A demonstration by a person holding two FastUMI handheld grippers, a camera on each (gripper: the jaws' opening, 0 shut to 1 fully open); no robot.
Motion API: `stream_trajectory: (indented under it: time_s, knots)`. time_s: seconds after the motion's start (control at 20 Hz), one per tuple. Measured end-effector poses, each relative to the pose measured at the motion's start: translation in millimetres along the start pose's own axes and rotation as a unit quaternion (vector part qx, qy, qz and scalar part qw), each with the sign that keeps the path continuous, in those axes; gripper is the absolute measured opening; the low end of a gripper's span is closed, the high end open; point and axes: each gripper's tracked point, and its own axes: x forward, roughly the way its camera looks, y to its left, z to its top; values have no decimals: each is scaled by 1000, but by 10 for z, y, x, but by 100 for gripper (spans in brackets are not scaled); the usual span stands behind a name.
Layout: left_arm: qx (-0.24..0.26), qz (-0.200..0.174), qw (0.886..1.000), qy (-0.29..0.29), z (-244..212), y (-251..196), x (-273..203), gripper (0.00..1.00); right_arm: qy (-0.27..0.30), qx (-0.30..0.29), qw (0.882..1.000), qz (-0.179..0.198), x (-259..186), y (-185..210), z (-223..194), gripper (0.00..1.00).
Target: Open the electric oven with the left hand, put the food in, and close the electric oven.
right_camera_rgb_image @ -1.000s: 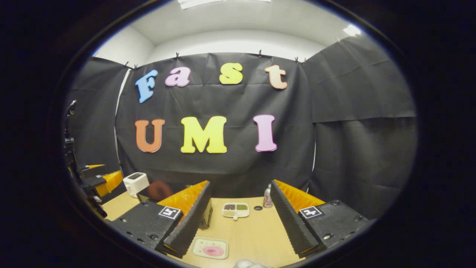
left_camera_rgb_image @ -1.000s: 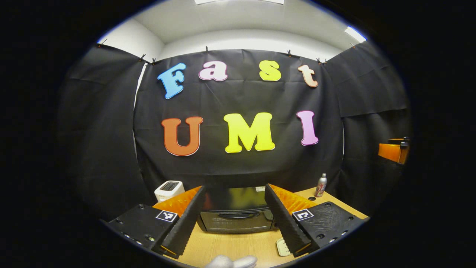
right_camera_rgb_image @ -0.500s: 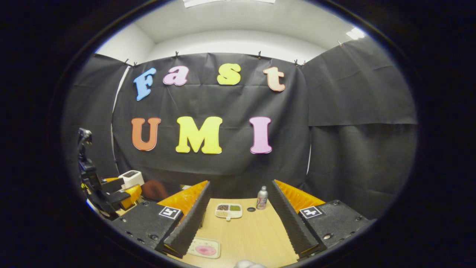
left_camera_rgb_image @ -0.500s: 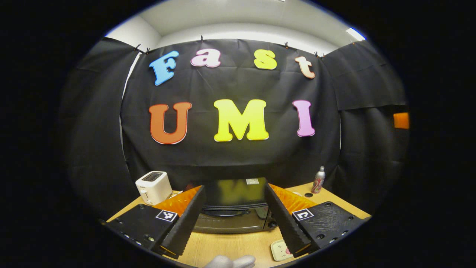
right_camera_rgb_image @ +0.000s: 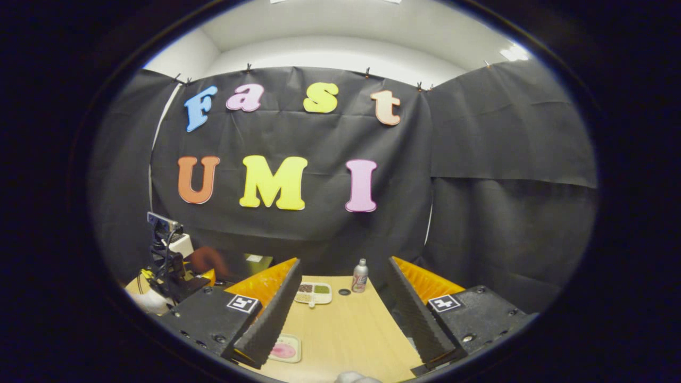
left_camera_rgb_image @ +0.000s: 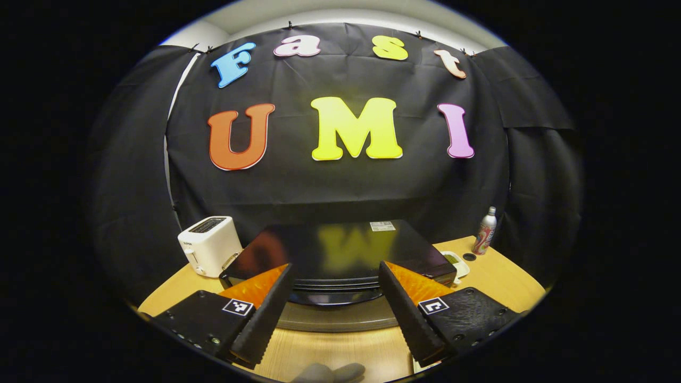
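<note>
Oven (left_camera_rgb_image: 340, 255) door hidden below left gripper (left_camera_rgb_image: 333, 303). Oven sits just ahead between its spread, empty fingers. Right gripper (right_camera_rgb_image: 340, 308) also spread, empty.

Left gripper (left_camera_rgb_image: 335, 298): two black ribbed fingers (left_camera_rgb_image: 263, 314) backed with translucent orange, each on a black textured block carrying a small square black-and-white marker and recessed screws. Right gripper (right_camera_rgb_image: 340, 303): same build, black ribbed pads, orange backs, marker squares, screws on the blocks. Seen far left in the right gripper view, the left gripper has a black frame and cables.
</note>
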Motion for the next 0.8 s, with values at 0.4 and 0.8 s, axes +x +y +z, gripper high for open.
stream_trajectory:
  time_s: [0.4,0.8]
  knots:
    - [-7,13,999,50,-301,89,166,97,6,2,1000,-5,-58,-35,-49,100]
    - [-3,1,998,55,-329,60,7,97,16,13,1000,11,-124,42,-137,98]
